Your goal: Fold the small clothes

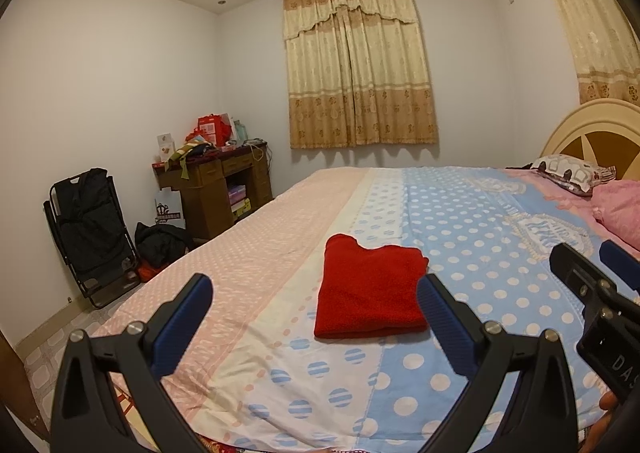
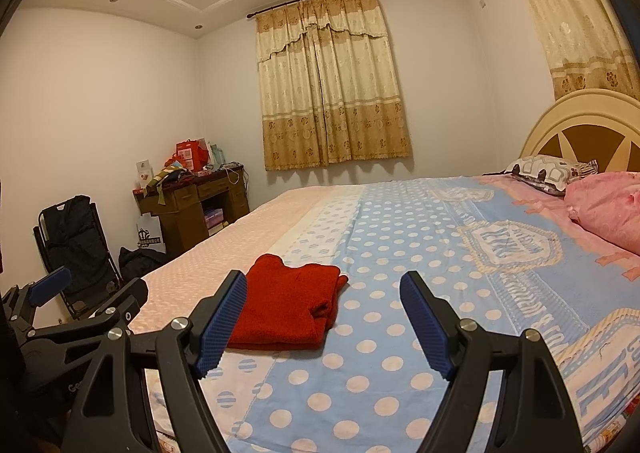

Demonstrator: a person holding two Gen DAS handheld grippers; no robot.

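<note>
Somebody's bedroom at home, pretty lived-in.

Big bed (image 2: 400,253) with a polka-dot sheet, pillows (image 2: 544,169) against a curved headboard (image 2: 580,121), floral curtains (image 2: 332,93) drawn, a cluttered wooden desk (image 2: 192,205) in the corner and a folded black chair (image 2: 76,249) leaning on the wall.

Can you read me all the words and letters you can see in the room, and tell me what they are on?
"DAS": right gripper body, cut off at the picture's edge.
"Ge": left gripper body, the rest hidden.
Crest words on the sheet: upside down, too blurred to read.
Big letters along the sheet's near edge: cut off, unreadable.
White bag by the desk: print too small.
Red box on the desk: too small.
</note>
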